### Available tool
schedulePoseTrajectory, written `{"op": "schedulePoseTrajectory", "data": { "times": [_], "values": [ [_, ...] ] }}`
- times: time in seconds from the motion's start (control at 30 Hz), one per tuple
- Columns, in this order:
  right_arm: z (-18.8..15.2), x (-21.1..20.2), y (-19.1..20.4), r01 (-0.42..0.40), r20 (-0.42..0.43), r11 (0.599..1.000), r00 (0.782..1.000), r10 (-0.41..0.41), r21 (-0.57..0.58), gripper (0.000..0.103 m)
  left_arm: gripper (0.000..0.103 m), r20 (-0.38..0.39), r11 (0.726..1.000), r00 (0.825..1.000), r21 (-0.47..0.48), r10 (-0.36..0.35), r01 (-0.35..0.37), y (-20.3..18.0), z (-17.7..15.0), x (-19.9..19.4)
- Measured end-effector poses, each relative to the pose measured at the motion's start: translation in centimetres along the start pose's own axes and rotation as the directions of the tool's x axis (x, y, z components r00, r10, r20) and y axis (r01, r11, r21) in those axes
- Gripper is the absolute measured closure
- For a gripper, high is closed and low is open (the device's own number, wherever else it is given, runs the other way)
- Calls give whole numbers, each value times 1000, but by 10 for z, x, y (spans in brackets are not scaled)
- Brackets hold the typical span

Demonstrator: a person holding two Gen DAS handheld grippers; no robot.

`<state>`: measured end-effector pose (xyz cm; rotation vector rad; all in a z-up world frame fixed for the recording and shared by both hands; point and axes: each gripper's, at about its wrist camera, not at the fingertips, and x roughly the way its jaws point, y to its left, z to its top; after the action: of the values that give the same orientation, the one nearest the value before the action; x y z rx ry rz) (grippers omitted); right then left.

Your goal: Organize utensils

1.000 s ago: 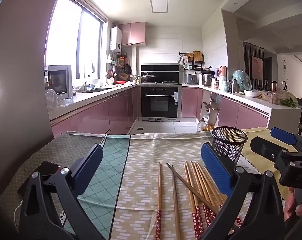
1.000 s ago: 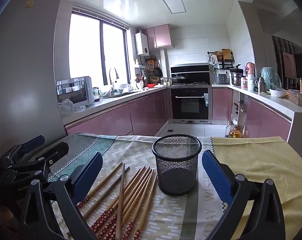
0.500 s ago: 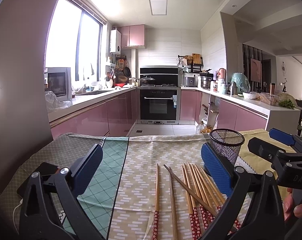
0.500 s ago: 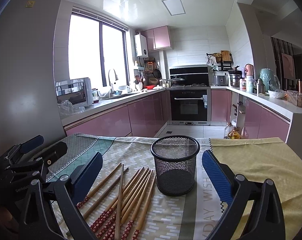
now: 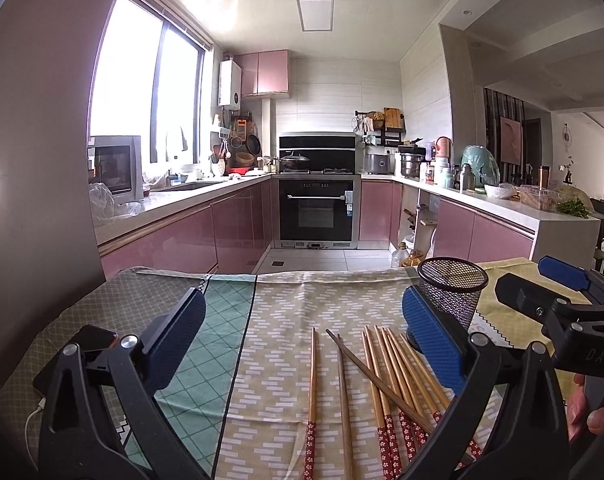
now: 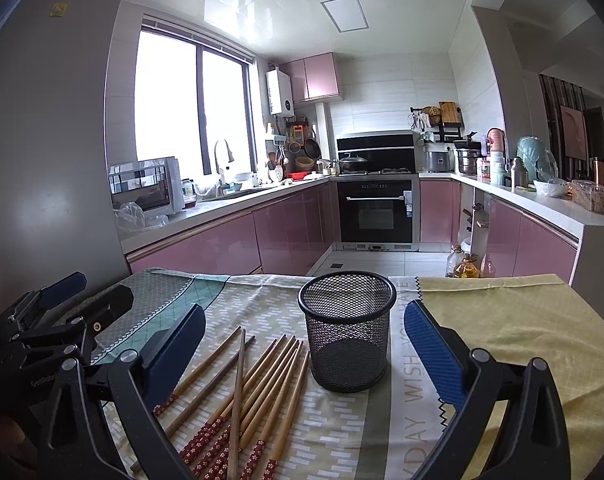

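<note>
A: Anything new since a moment back?

B: Hardly. Only a tiny drift in both views. Left gripper [image 5: 302, 304] and right gripper [image 6: 305, 314] the same as before: jaws wide, holding nothing.

A: And the chopsticks [image 5: 385, 364]?

B: Flat on the cloth of the worktop [image 5: 286, 304], none lifted. Most bunched side by side, red ends near. One dark stick across the bunch, two more a little to the left. All just left of the mesh cup [image 6: 347, 344]. Nearest stick close to its foot, maybe touching; hard to tell.

A: Meaning for the job?

B: Probably not begun yet. Nothing in the cup, by the look of it. Likely first step: picking up one stick.

A: Seen in the left view only?

B: A phone [image 5: 94, 338] with a white cable, at the near left on the cloth. Also a bit of a hand [image 5: 593, 412] at the near right edge, on the handle of the right gripper.

A: And in the right view only?

B: The whole cup, upright, straight ahead between the open jaws, bare inside. A yellow cloth [image 6: 501, 320] to its right. In the left view, half hidden behind one jaw.
</note>
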<state>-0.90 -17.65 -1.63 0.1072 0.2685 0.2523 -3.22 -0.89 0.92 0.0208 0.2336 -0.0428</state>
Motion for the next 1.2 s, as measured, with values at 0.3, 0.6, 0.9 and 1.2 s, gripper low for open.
{"op": "schedulePoseTrajectory", "data": {
  "times": [0.3, 0.6, 0.9, 1.2],
  "values": [
    [-1, 0, -1, 1, -1, 1000, 1000, -1, 1, 7, 6, 1, 1000, 1000, 1, 0, 0, -1, -1, 0],
    [-1, 0, -1, 1, 1, 1000, 1000, -1, 2, 7, 6, 1, 1000, 1000, 1, 0, 0, -1, -1, 0],
    [-1, 0, -2, 2, -2, 1000, 1000, -2, 4, 7, 6, 1, 1000, 1000, 2, 0, 0, -1, -1, 0],
    [-1, 0, -3, 2, -2, 1000, 1000, -2, 5, 7, 6, -2, 1000, 1000, 3, 0, 0, -2, -2, 1]
  ]
}}
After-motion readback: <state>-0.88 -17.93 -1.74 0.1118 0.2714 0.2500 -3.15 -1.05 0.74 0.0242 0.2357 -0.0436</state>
